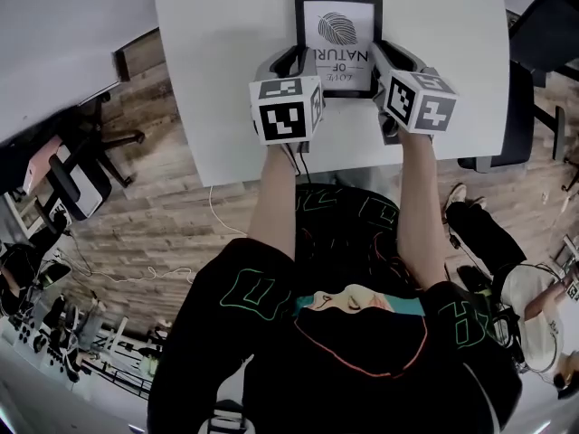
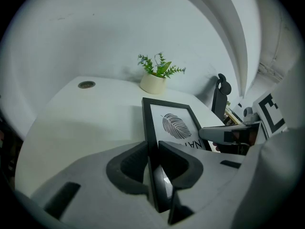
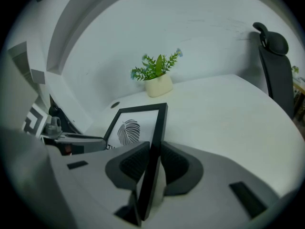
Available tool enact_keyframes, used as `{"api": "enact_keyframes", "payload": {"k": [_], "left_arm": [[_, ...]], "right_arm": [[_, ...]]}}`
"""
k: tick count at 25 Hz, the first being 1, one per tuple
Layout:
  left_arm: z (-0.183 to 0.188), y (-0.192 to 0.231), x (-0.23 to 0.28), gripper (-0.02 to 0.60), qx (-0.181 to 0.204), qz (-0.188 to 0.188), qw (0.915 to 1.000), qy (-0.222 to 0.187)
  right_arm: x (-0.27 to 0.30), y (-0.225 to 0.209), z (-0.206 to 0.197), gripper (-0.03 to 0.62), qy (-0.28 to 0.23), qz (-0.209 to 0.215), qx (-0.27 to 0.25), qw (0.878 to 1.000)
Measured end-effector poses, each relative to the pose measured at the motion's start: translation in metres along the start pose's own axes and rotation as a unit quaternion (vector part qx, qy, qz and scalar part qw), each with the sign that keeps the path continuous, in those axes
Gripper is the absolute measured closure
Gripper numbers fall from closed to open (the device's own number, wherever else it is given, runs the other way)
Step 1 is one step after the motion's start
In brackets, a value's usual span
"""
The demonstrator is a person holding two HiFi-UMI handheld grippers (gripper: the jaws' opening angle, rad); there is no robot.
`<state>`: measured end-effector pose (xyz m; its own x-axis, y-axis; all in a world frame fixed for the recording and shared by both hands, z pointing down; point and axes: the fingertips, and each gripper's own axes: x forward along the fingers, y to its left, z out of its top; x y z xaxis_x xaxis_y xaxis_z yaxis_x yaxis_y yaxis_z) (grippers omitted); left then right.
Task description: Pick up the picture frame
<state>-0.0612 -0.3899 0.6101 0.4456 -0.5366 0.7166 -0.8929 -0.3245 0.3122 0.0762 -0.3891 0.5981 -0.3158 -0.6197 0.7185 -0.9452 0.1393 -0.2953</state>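
Left gripper: its 2 jaws are closed on the left side rail of the picture frame, one pad on the face, one on the back. Right gripper: its 2 jaws are clamped the same way on the right side rail. Both grippers point forward and down, side by side, with their marker cubes towards the person. Both forearms are stretched out straight over the near edge of the white table. The frame sits between the 2 grippers over the table, leaf print face up. Whether its far edge is clear of the tabletop cannot be told. A small potted plant stands well beyond the frame.
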Motion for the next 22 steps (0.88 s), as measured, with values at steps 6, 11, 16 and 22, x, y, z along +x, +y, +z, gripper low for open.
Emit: {"api": "enact_keyframes", "payload": {"k": [6, 11, 16, 22], "left_arm": [[0.009, -0.018, -0.020, 0.511, -0.006, 0.006, 0.9995, -0.032], [0.018, -0.036, -0.035, 0.511, -0.002, 0.010, 0.9981, -0.060], [0.019, -0.048, -0.050, 0.511, 0.000, 0.016, 0.9964, -0.083], [0.024, -0.056, -0.071, 0.511, -0.004, 0.021, 0.9936, -0.111]], "right_arm": [[-0.026, 0.001, 0.013, 0.516, -0.026, 0.006, -0.029, 0.999], [-0.048, -0.001, 0.023, 0.516, -0.050, 0.013, -0.040, 0.998], [-0.068, 0.002, 0.026, 0.516, -0.069, 0.019, -0.056, 0.996], [-0.088, 0.010, 0.033, 0.514, -0.091, 0.027, -0.079, 0.992]]}}
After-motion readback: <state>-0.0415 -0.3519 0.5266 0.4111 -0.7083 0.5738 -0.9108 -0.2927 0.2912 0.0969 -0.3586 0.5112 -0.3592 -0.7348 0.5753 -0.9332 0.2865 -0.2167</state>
